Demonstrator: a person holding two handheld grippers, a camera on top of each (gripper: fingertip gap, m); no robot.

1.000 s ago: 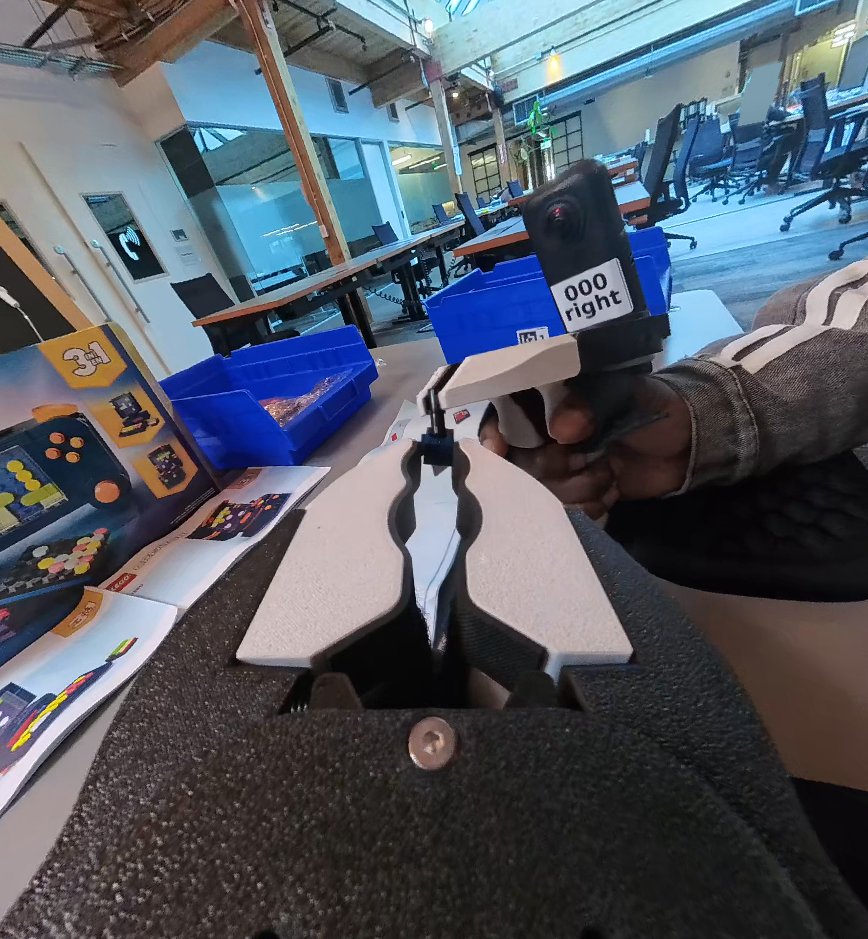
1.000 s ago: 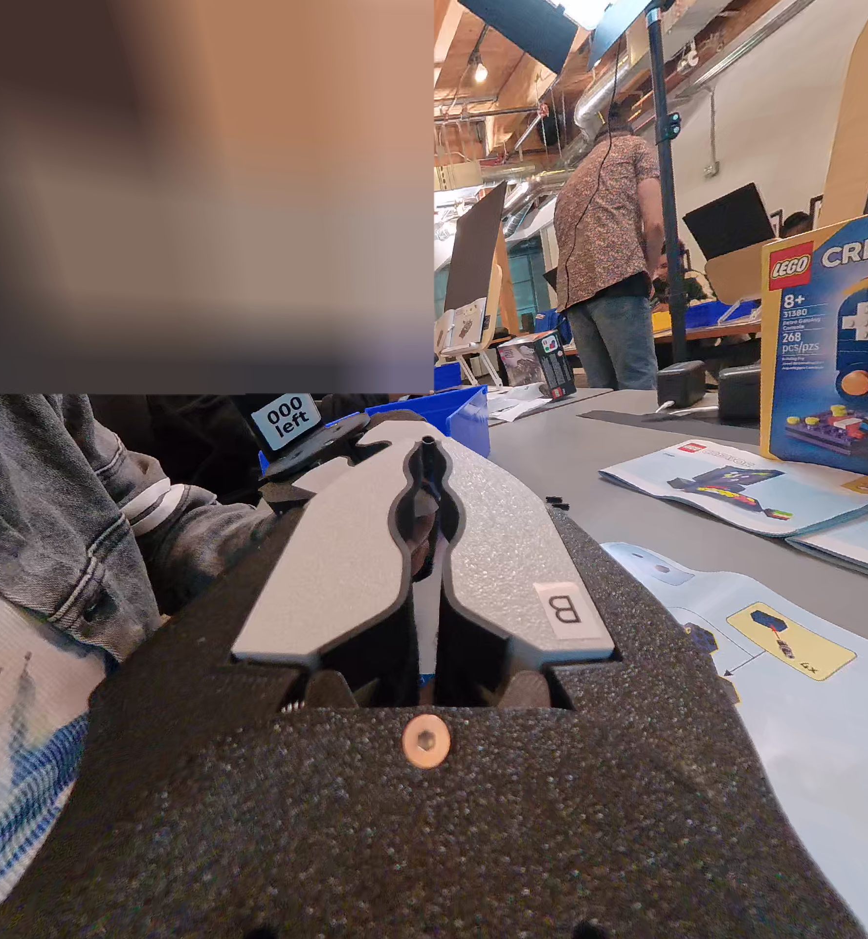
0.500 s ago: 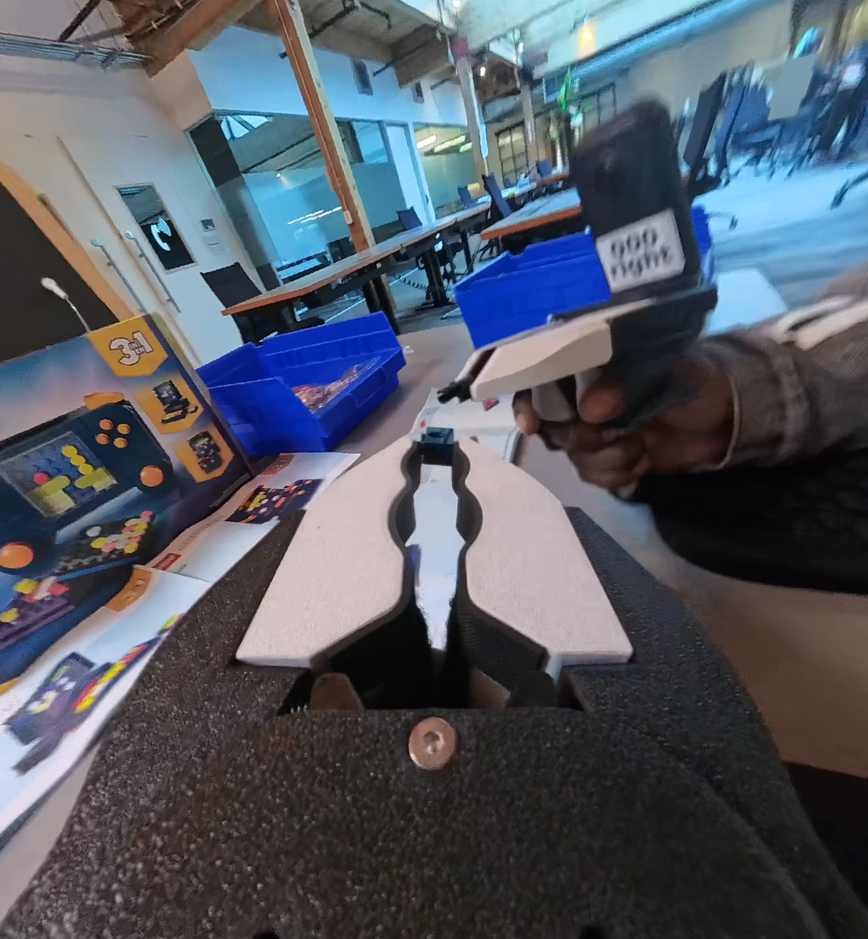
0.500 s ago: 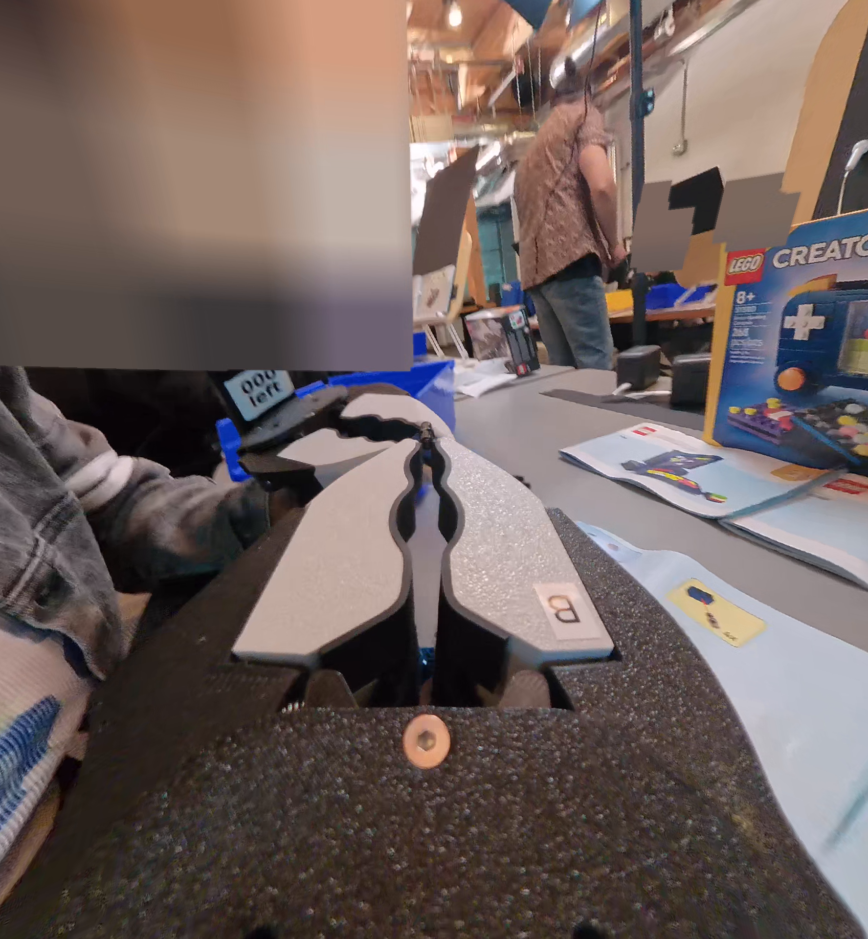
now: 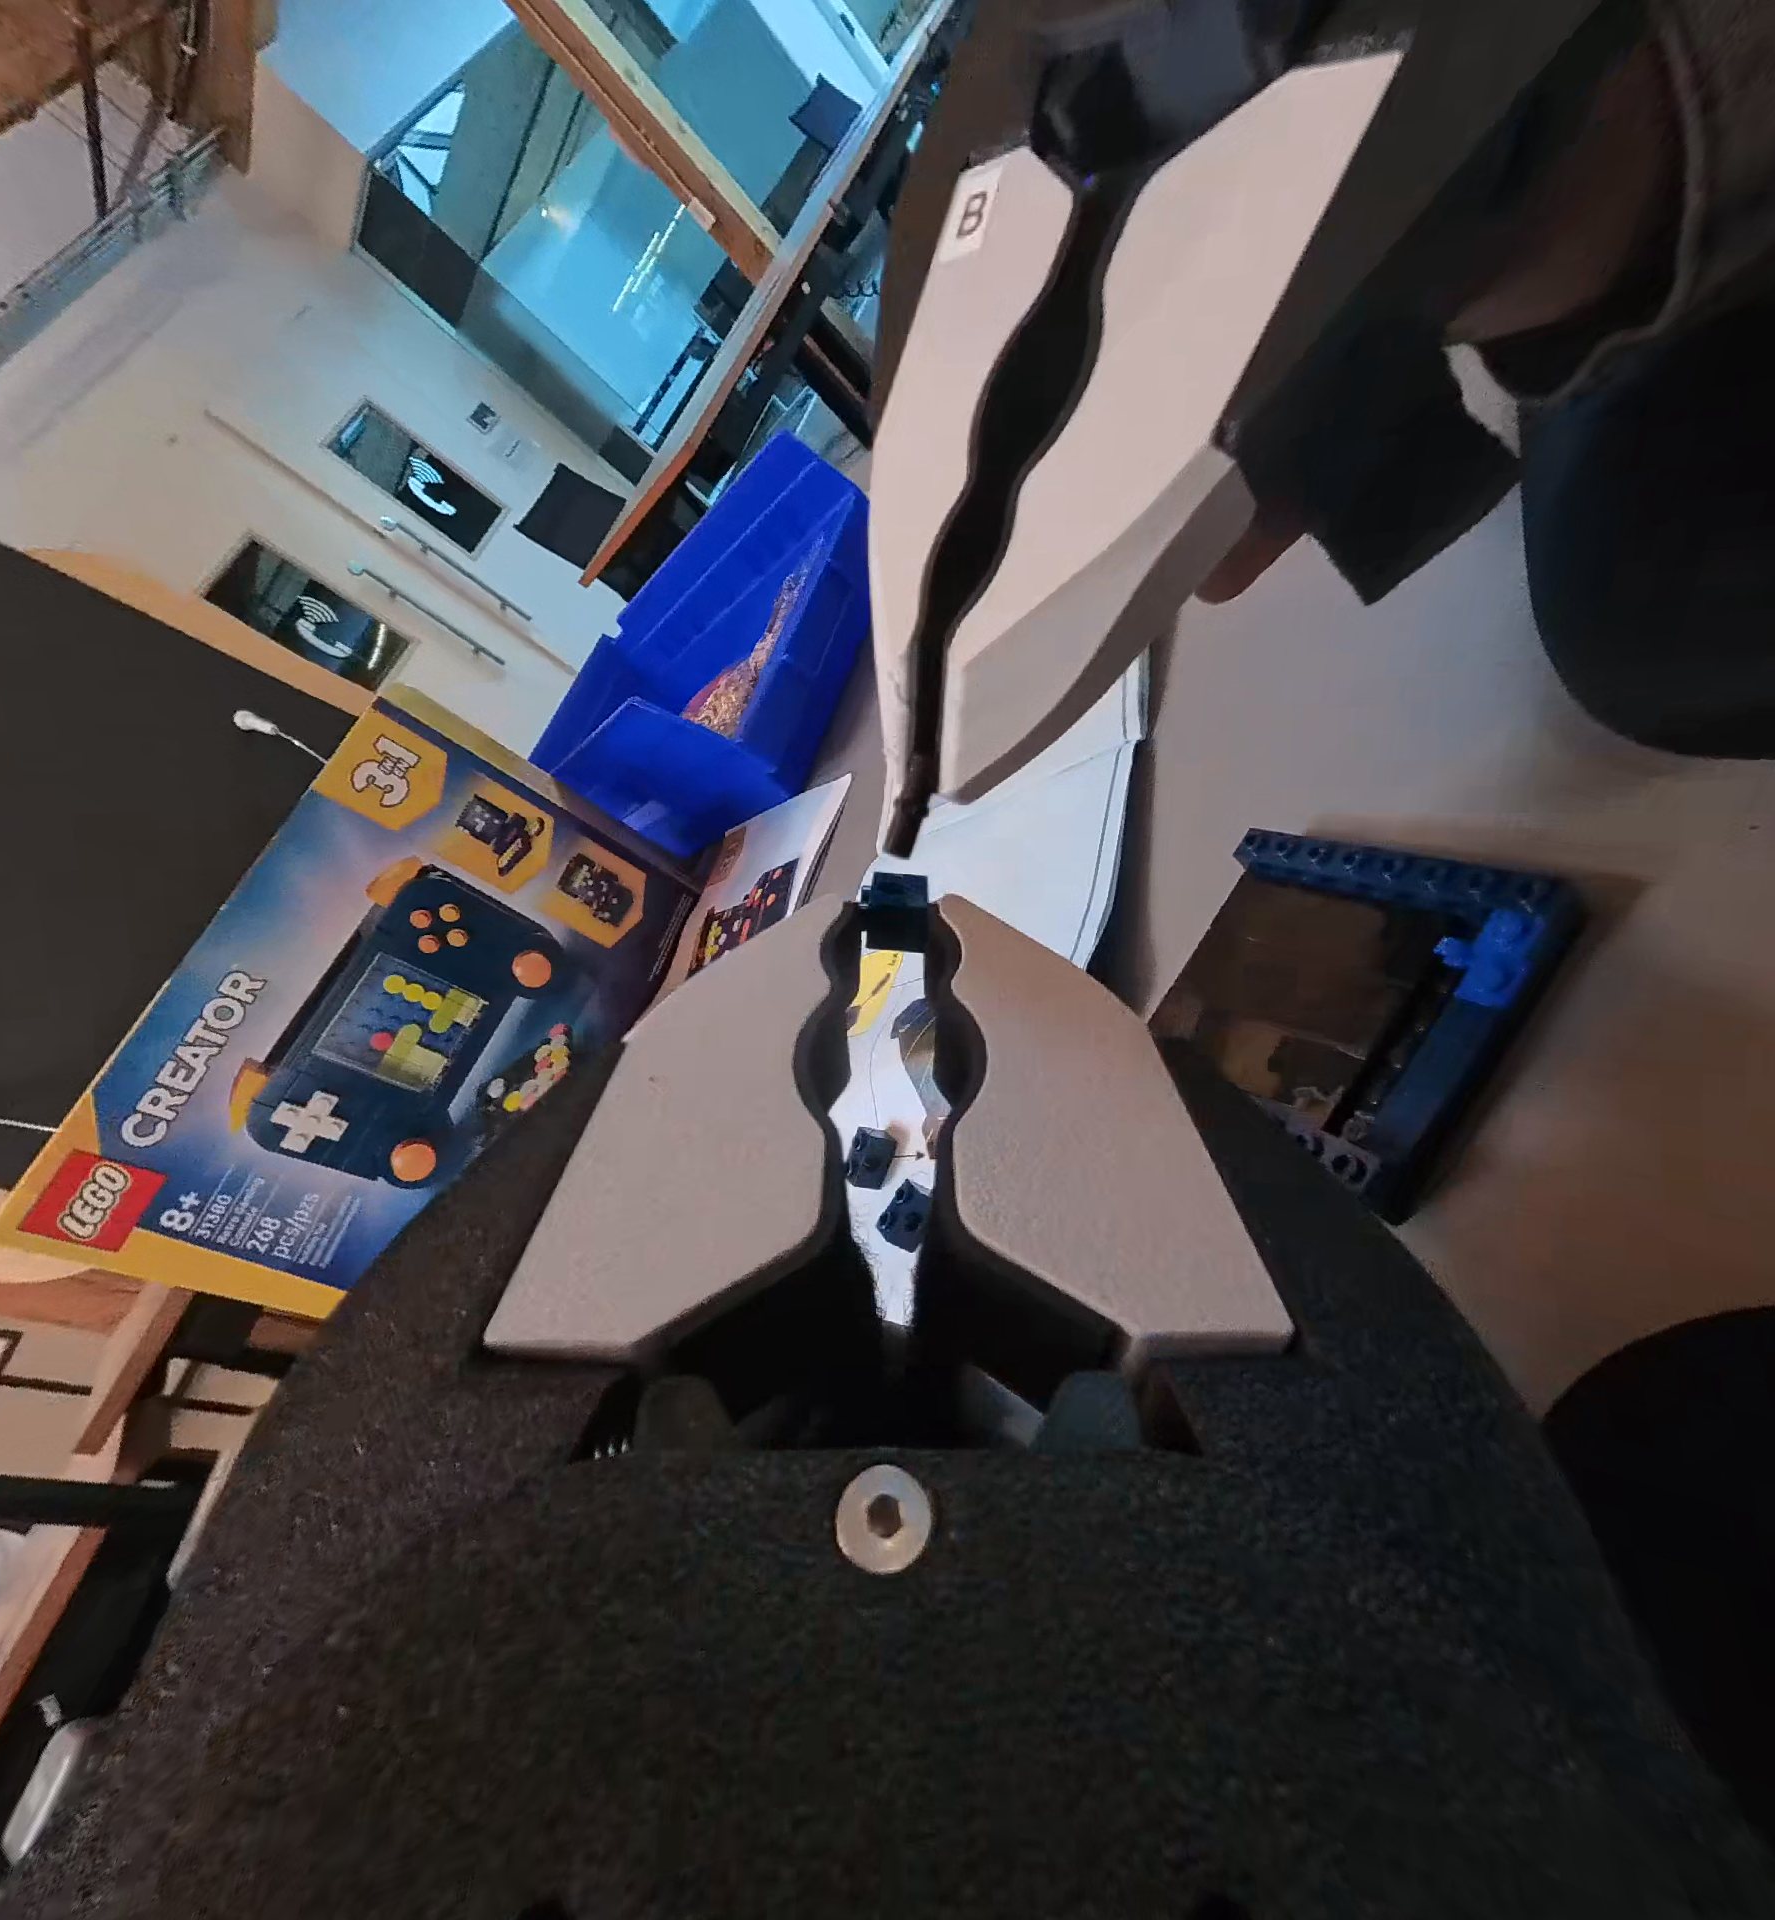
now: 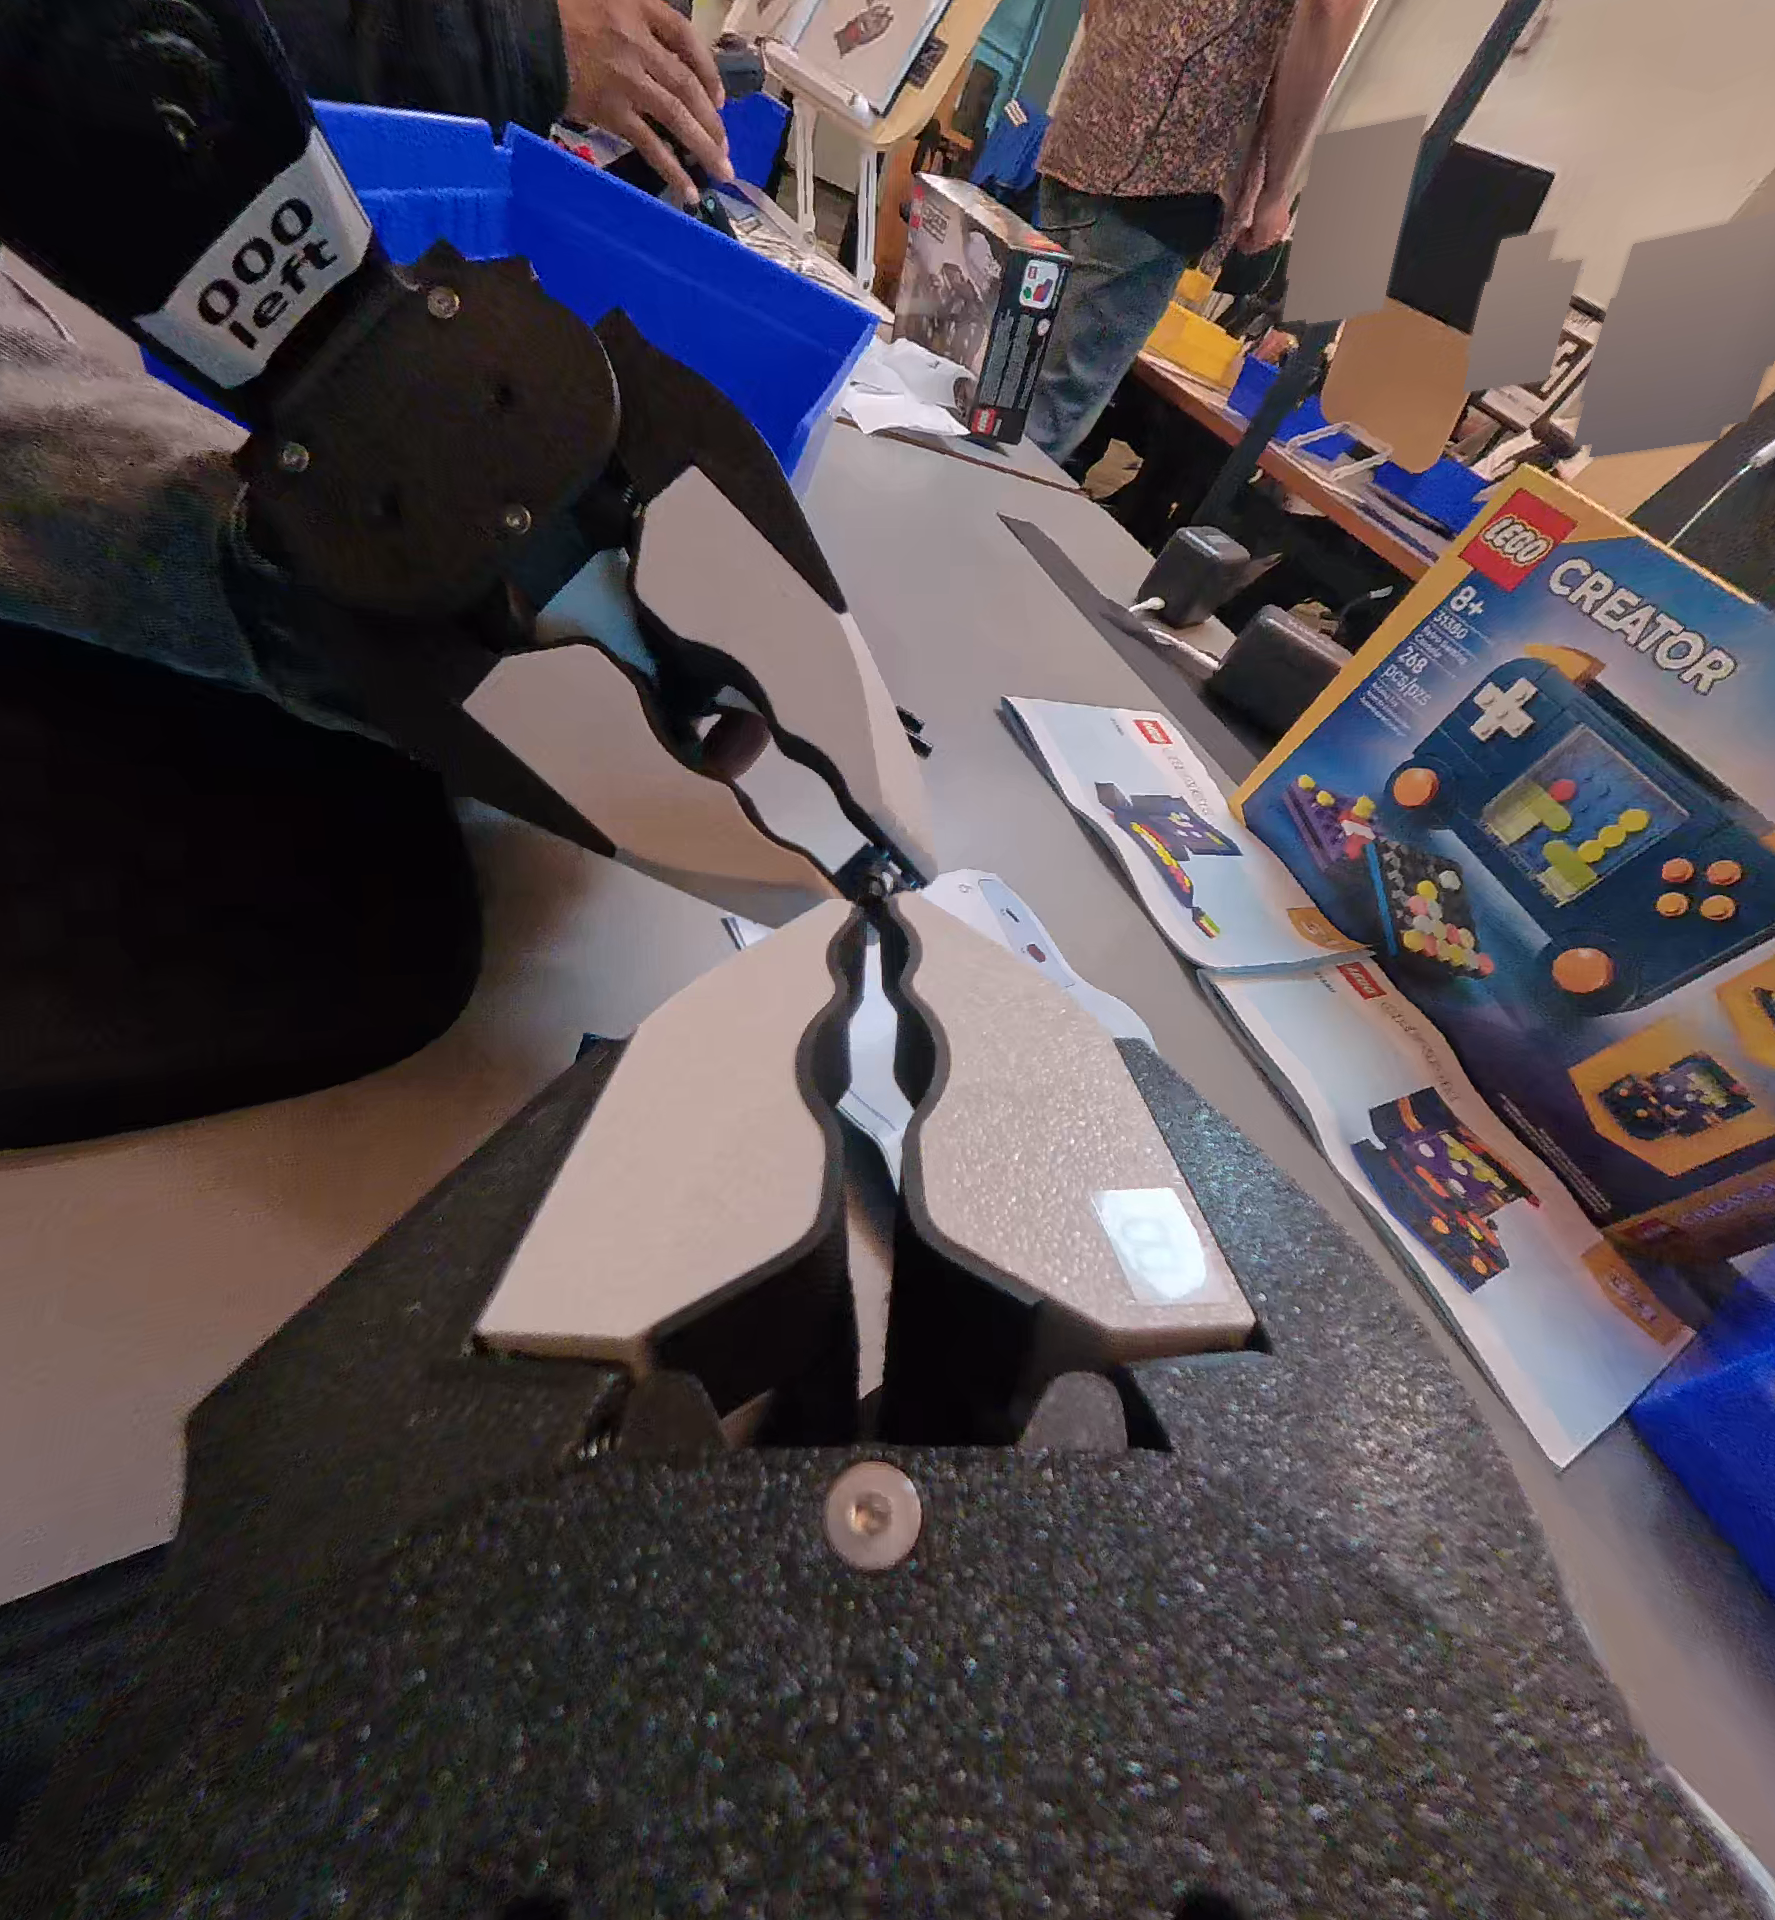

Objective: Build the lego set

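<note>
The left claw [image 5: 893, 920] is nearly closed, its two pads pressed on a small dark blue brick [image 5: 894, 906] held right at the fingertips. The brick is short and blocky with no clear long axis, and a round hole in its exposed face points forward, away from the left claw. It hangs in the air above an open instruction booklet [image 5: 1049, 862] lying on the grey tabletop [image 5: 1382, 727].

The right claw [image 6: 878, 902] comes in from the opposite side, its long grey fingers [image 5: 1059, 468] pointing straight toward the brick, tips just beside it. Its fingertips are drawn together on a thin dark piece, too small to make out, whose long axis runs in line with those fingers toward the brick's hole.

Taking the brick as the landmark: a dark blue brick frame [image 5: 1382, 997] with a brighter blue piece on one edge lies on the tabletop to its right. A toy building set box [image 5: 322, 997] stands to its left, with blue bins [image 5: 717, 665] beyond the box. More booklets [image 6: 1174, 831] lie near the box.
</note>
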